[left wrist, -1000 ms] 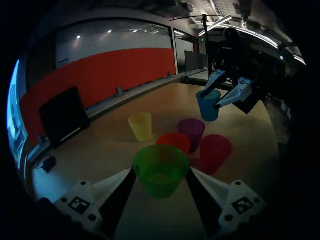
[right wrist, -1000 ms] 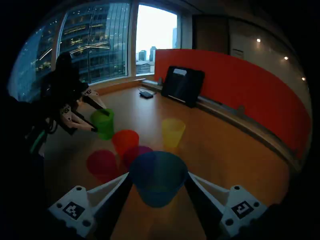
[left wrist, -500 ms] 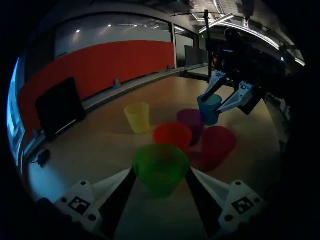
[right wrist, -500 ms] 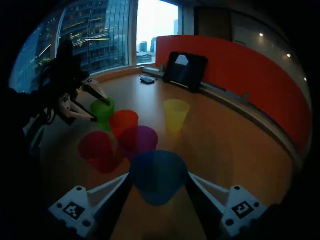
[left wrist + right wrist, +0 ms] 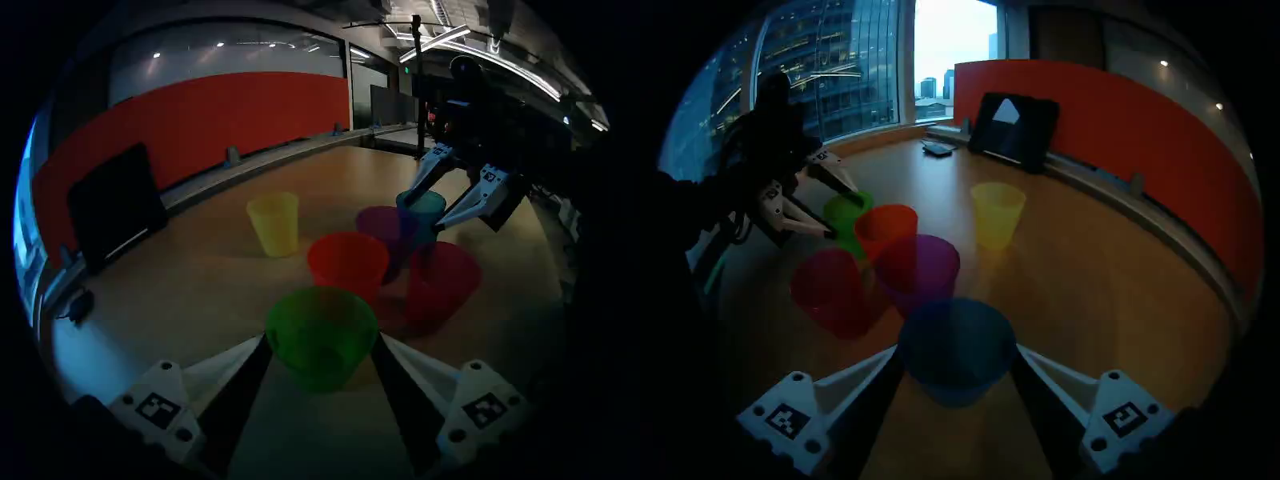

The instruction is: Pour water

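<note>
Nearest in the left gripper view, I find the left hand-held gripper [image 5: 322, 352] closed on the green cup [image 5: 320, 316], one finger against each side wall, the cup upright. The right gripper view reports the same of the right hand-held gripper [image 5: 958, 354]: both fingers press on the blue cup [image 5: 956, 336], which is also upright. The cup interiors are dim, so I cannot tell whether either one has water in it.

Between the two held cups stands a tight cluster on the tabletop [image 5: 184, 280]. The orange cup [image 5: 348, 260] is nearest the green one, the red cup [image 5: 444, 280] is to its right, and the purple cup [image 5: 382, 228] is behind, just beside the blue cup. The yellow cup [image 5: 274, 222] stands apart to the left.

Bare tabletop runs left of the cluster towards a black panel [image 5: 112, 204] leaning at the far edge, with a small dark device [image 5: 938, 148] near it. That edge follows a low ledge under the red wall [image 5: 200, 112].

The right gripper view supplies the windows [image 5: 832, 72] behind the person [image 5: 760, 160] holding the left unit, and open wood to the right of the yellow cup. The left gripper view supplies ceiling light strips [image 5: 448, 40] instead.
</note>
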Tool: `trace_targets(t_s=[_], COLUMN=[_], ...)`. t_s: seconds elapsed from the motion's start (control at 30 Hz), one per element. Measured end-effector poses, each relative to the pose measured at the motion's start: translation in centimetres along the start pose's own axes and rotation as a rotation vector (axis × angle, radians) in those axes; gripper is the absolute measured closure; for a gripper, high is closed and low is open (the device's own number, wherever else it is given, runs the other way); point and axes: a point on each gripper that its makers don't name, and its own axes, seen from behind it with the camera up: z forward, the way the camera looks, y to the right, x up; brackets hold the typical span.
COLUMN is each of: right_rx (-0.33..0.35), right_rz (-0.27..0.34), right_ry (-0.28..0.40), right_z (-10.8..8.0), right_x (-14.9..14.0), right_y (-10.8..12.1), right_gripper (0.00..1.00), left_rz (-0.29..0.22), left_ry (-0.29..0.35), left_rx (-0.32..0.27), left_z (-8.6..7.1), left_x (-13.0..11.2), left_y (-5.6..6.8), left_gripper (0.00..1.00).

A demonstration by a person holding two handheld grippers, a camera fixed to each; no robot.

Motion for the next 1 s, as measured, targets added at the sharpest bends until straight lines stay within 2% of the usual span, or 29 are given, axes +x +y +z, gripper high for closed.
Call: trace_targets(t_s=[0.43,0.63,0.7,0.77,1.0], right_rx=[-0.007,-0.01,-0.008,-0.004,-0.026], right_rz=[-0.001,0.008,0.015,0.023,0.045], right_ry=[-0.011,-0.024,-0.023,-0.016,-0.002], right_z=[0.1,-0.1,-0.3,-0.5,-1.9], right_x=[-0.6,-1.1,-1.1,-1.0,-1.3], right_y=[-0.1,-0.3,-0.5,-0.7,-0.4], right_gripper=[0.08,0.0,0.0,0.0,0.0], left_rz=[-0.025,-0.046,-0.056,-0.065,-0.075], left_ry=[0.001,-0.011,-0.013,-0.011,-0.012], left_rx=[0.003,0.011,0.009,0.009,0.021], left_z=[-0.3,-0.4,-0.5,-0.7,-1.6], left_x=[-0.4,-0.9,-1.1,-1.1,-1.4], left_y=[0.0,-0.4,-0.5,-0.5,-0.4], left_gripper=[0.14,0.13,0.1,0.03,0.02])
